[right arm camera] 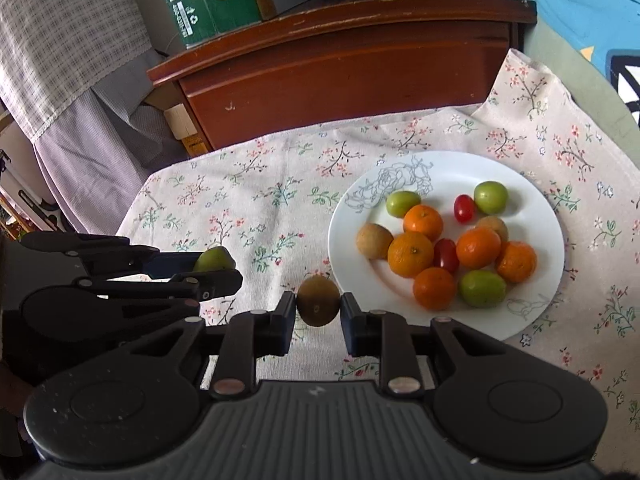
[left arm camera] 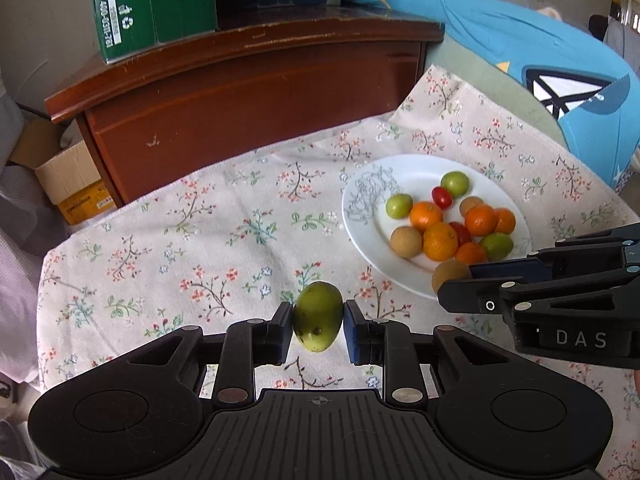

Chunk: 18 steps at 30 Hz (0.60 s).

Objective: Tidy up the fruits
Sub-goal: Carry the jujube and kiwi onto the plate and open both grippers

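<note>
Two grippers are loaded: left gripper (left arm camera: 318, 322) clamps an oval green fruit (left arm camera: 318, 316), right gripper (right arm camera: 318, 312) clamps a round brown fruit (right arm camera: 318, 300). White round plate (right arm camera: 552, 216) lies right of centre, nearer the right gripper.

Daylit rm: wood cabinet (left arm camera: 256, 92) w/ green box (left arm camera: 152, 4) behind floral tablecloth (left arm camera: 200, 240), cardboard box (left arm camera: 72, 184) beside.

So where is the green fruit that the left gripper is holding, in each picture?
Left wrist view: green fruit at bottom centre, between the fingers.
Right wrist view: same fruit at middle left, half hidden by the gripper.
Shared landmark: the white plate to its right.
</note>
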Available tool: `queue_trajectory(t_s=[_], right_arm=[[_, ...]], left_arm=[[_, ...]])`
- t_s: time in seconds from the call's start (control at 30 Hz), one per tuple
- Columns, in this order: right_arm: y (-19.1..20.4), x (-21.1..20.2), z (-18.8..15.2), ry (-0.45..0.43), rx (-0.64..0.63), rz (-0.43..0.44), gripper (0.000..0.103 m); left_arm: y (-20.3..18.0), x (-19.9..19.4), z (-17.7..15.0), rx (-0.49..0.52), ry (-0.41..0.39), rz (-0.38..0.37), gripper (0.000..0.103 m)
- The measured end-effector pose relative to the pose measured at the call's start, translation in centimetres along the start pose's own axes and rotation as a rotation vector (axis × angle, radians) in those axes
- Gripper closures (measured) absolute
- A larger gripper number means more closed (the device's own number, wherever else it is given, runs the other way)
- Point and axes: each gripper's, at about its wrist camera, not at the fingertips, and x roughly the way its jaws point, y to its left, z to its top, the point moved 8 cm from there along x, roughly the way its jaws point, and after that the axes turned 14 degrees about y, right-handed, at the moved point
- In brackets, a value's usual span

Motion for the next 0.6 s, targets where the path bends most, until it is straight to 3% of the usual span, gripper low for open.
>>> queue_trajectory(t_s=[0.27,0.47,0.6], right_arm=[[-3.5,-4.3,3.2,-0.135,0.098,-0.013,0.079],[-7.2,-5.4,4.5,-0.194,0.207,-0.036,0.079],[-8.3,-4.0,4.4,-0.169,0.269,-0.018,0.079]], left_arm=[[-0.5,-3.2,3.6,-0.026,-0.129,-0.094,0.079],[-1.3,-2.1,4.8,-0.065,-0.144,-0.158,0.079],[-2.5,-0.4,4.9,-0.085,-0.108,-0.212,0.079]])
